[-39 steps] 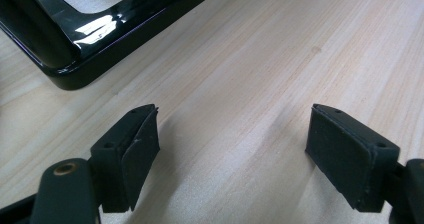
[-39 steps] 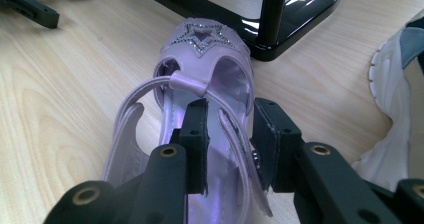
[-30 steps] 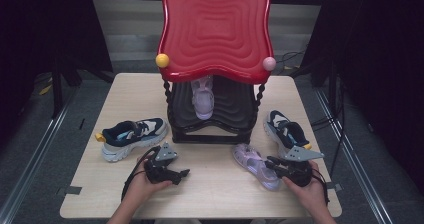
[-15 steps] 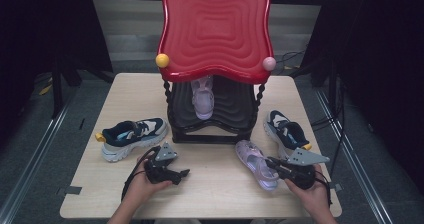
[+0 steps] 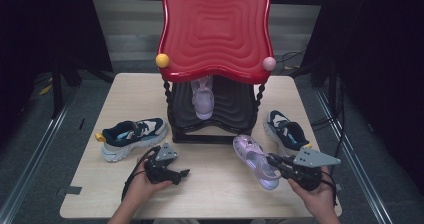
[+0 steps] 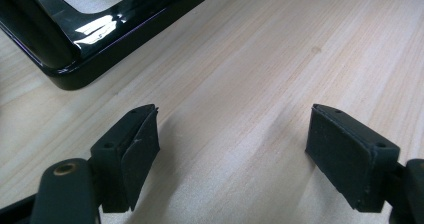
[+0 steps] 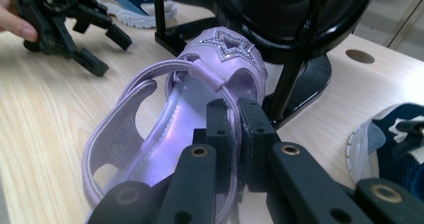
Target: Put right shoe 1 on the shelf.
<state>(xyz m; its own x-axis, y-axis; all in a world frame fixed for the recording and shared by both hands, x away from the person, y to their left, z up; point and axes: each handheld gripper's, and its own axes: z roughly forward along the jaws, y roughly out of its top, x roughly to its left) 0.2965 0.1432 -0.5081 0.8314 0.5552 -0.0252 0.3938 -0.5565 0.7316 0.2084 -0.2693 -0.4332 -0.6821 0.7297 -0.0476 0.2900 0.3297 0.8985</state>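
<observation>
Navy and white sneaker (image 5: pixel 132 136): it lies on the pale wooden table (image 5: pixel 100 194), left of the rack, untouched.
Left gripper (image 5: pixel 175 174): it rests low over bare wood with its jaws wide apart and nothing between them; I judge it waits.
Black two-level shoe rack with red wavy top (image 5: pixel 215 31): one lilac sandal (image 5: pixel 202 98) already sits on its shelf, probably the pair's place.
Translucent purple jelly sandal with star (image 7: pixel 165 129): it is in front of the rack's right foot, toe toward it.
Right gripper (image 7: pixel 237 129): its jaws are clamped on the sandal's side strap, likely to carry it to the shelf.
Second navy sneaker (image 5: pixel 285 132): it lies at the right.
</observation>
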